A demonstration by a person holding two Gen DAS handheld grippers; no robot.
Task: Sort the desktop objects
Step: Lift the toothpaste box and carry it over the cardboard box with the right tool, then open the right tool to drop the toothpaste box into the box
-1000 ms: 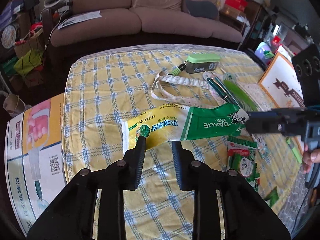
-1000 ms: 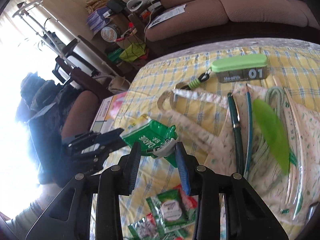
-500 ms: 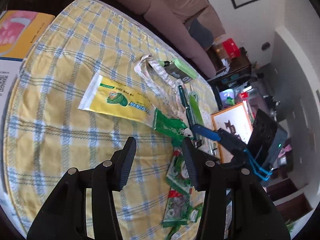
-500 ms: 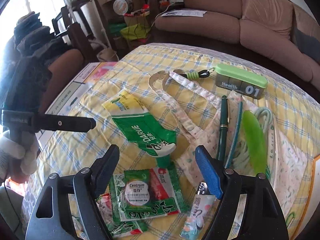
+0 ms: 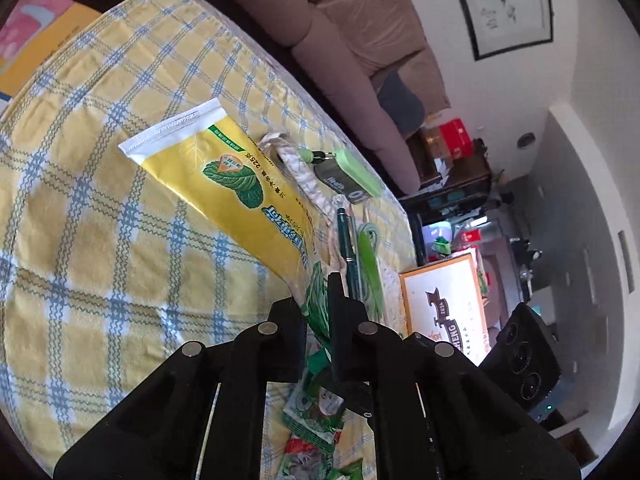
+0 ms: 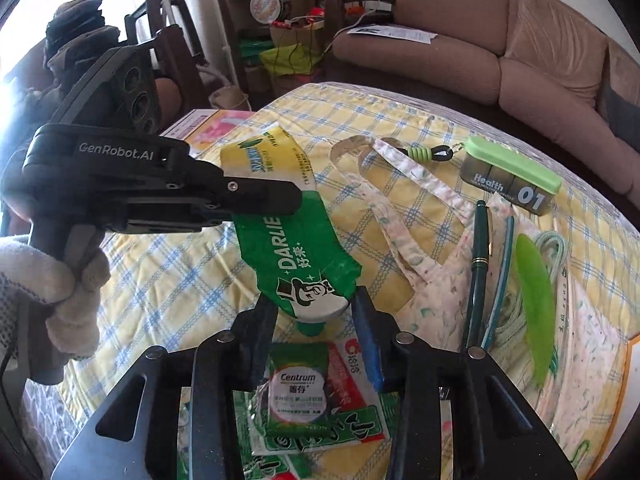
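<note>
Two grips on tube: the Darlie toothpaste tube (image 6: 296, 248) is now held at both ends of its green part.
Left gripper (image 5: 318, 312): jaws have just closed, pinching the tube's flat middle from the side; half a second ago they stood apart above the cloth.
Right gripper (image 6: 314, 316): jaws have just narrowed onto the white shoulder by the cap, pads touching it.
Tube position: lifted off the yellow checked tablecloth (image 6: 400, 120), crimped end towards the sofa (image 6: 460, 52).
Task meaning: tube appears secured and ready to be carried to its place.
Below: Centrum sachets (image 6: 300, 392) lie directly under the cap.
Nearby: floral pouch (image 6: 448, 280) bearing a green pen (image 6: 480, 272), green pill case (image 6: 508, 172).
Obstruction: none close; both grippers crowd one item.
</note>
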